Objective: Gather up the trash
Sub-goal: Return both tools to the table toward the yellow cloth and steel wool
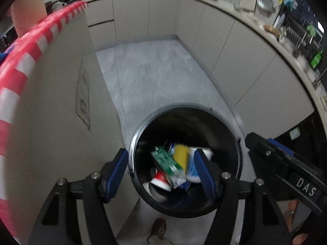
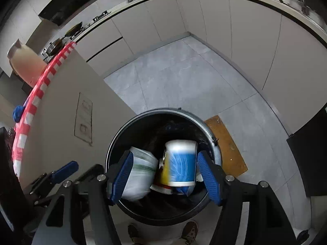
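A round black trash bin (image 1: pixel 224 200) stands on the grey floor below both grippers; it also shows in the right wrist view (image 2: pixel 163 218). In it lie a green carton (image 1: pixel 165 161), a yellow packet (image 1: pixel 180 154) and a red-and-white cup (image 1: pixel 160 181). My left gripper (image 1: pixel 161 172) is open and empty above the bin. My right gripper (image 2: pixel 163 175) is open above the bin. A blue-and-white cup (image 2: pixel 180 163) and a white bag (image 2: pixel 140 173) are blurred between its fingers, in the air over the bin.
A beige island wall (image 1: pixel 61 122) with a red-and-white cloth edge (image 1: pixel 30 51) stands close on the left. Grey cabinets (image 2: pixel 235 24) line the back and right. A brown mat (image 2: pixel 224 143) lies right of the bin. Shoes (image 2: pixel 190 230) stand below it.
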A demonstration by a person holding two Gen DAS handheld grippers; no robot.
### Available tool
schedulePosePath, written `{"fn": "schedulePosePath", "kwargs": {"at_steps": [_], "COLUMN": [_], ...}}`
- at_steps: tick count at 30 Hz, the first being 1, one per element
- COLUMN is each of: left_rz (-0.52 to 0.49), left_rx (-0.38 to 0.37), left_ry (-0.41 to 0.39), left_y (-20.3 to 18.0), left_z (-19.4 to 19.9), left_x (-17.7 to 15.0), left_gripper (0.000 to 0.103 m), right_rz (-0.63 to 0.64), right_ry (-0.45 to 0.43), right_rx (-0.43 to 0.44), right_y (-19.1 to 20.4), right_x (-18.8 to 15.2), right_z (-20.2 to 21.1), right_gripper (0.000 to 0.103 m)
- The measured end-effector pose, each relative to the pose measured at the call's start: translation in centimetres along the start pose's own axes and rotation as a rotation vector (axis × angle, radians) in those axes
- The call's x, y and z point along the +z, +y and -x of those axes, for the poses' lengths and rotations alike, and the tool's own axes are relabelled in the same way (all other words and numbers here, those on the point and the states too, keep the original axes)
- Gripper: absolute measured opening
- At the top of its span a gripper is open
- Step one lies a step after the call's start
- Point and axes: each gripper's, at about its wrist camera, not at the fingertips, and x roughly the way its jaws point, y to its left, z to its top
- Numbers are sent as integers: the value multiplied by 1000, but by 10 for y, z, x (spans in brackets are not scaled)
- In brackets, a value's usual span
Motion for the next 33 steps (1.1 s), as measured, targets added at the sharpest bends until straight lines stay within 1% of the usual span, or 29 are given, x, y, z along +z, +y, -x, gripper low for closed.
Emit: {"fn": "schedulePosePath", "kwargs": {"at_steps": [3, 7, 11, 13, 15, 16, 18, 19, 20, 23, 26, 33], "left_rz": [11, 17, 16, 10, 7, 7, 6, 6, 9, 29, 52, 92], "left_rx": [-3, -7, -38, -59, -74, -83, -91, -89, -85, -67, -46, 10], "left_ry": [-25, -60, -98, -110, -119, -124, -135, -145, -152, -167, -172, -198], "left_y": [0, 6, 18, 25, 37, 42, 58, 69, 78, 114, 154, 232], "left_z": [23, 58, 101, 117, 121, 127, 138, 147, 150, 163, 175, 199], "left_x": [4, 9, 4, 4, 9, 6, 7, 4, 3, -4, -10, -27], "left_gripper": [68, 68, 68, 68, 68, 68, 68, 70, 73, 74, 74, 74], "right_rz": [8, 27, 25, 32, 41, 48, 57, 60, 64, 82, 102, 159], "right_ry": [-40, -64, -80, -92, -100, -106, -119, -126, -134, -148, -151, -160], "right_rx": [10, 1, -1, -8, -4, -5, 2, 6, 10, 29, 50, 108], "right_y": [10, 26, 41, 55, 70, 81, 99, 106, 117, 153, 193, 296], "right_x": [7, 11, 8, 4, 3, -1, -5, -8, -12, -23, -35, -67], "right_z": [20, 39, 60, 72, 80, 87, 98, 103, 109, 119, 124, 121], "right_gripper": [68, 67, 67, 67, 67, 67, 67, 67, 68, 68, 68, 68]}}
